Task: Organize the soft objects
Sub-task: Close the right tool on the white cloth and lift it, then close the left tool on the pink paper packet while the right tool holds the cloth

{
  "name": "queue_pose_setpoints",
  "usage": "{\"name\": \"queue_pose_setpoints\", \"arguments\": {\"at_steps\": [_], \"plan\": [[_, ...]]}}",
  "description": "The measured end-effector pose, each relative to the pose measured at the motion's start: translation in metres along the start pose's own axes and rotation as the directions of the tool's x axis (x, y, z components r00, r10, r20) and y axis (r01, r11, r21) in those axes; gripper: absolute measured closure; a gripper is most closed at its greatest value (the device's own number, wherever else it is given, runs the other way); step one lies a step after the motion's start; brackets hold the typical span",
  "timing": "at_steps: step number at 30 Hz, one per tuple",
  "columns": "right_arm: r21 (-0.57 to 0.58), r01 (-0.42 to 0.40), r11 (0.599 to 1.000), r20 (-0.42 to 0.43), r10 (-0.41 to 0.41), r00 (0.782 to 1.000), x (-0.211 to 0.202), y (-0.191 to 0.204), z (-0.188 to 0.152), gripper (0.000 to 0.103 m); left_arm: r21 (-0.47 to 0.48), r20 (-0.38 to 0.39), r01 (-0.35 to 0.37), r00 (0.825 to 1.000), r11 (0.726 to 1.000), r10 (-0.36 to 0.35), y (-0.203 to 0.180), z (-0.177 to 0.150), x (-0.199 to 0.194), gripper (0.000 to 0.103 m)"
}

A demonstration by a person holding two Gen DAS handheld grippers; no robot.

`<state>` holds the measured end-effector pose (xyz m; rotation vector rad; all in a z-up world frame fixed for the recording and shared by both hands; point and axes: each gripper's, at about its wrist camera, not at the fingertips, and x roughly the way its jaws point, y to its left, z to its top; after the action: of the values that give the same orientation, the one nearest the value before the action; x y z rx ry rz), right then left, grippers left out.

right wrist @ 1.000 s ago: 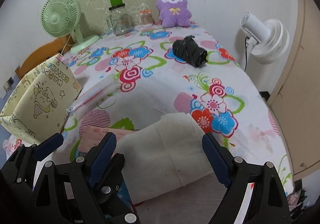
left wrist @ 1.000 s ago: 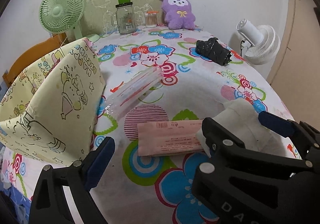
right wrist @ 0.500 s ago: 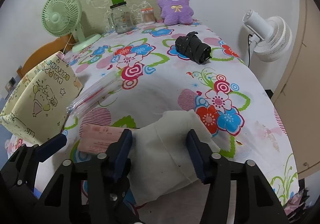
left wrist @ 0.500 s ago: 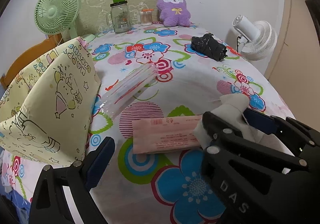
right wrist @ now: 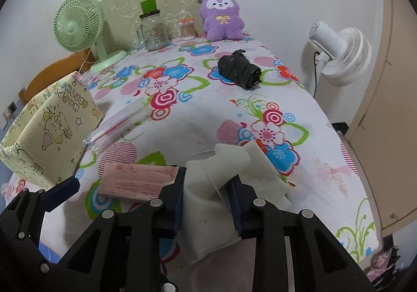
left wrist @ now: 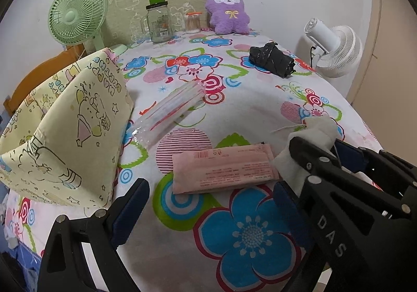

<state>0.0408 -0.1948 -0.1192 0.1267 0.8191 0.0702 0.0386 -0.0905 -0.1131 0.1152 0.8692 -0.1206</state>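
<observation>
One soft bunched white cloth (right wrist: 208,187) between closing jaws

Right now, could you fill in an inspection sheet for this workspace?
Surface: floral tablecloth, partly covered.
Job's things: white cloth bunched between the right claw's pads; pink packet flat beside it; yellow fabric bag standing open.
Clutter: clear straw pack, black bundle, glass jar, purple plush.
Grippers: right claw closing on the cloth; left claw open, empty.
Cables: white fan's cord.
Surroundings: green fan, wall.

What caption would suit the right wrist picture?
Right gripper closing on a bunched white cloth beside a pink packet on a flowered tablecloth.
</observation>
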Motion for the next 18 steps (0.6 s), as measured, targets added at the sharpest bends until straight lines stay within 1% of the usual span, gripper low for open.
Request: {"name": "queue_pose_setpoints", "arguments": {"at_steps": [3,10,15,18], "plan": [[0.006,0.002,1.000,0.004,-0.002,1.000,-0.001,-0.003,0.001,0.071,-0.004,-0.027,0.024,0.999,1.000,-0.024,-0.001,-0.003,0.000,0.006],[0.019,-0.002,1.000,0.000,0.002,1.000,0.001,-0.008,0.003,0.071,-0.009,-0.055,0.031,0.998,0.999,-0.031,-0.007,-0.004,0.006,0.006],[0.028,0.002,1.000,-0.006,-0.001,1.000,0.005,-0.013,0.006,0.071,-0.008,-0.061,0.056,0.997,0.998,-0.057,-0.013,0.000,0.014,0.006],[0.030,0.004,1.000,-0.010,-0.004,1.000,0.007,-0.015,0.009,0.070,-0.007,-0.049,0.056,0.997,0.998,-0.056,-0.015,0.006,0.018,0.006]]}}
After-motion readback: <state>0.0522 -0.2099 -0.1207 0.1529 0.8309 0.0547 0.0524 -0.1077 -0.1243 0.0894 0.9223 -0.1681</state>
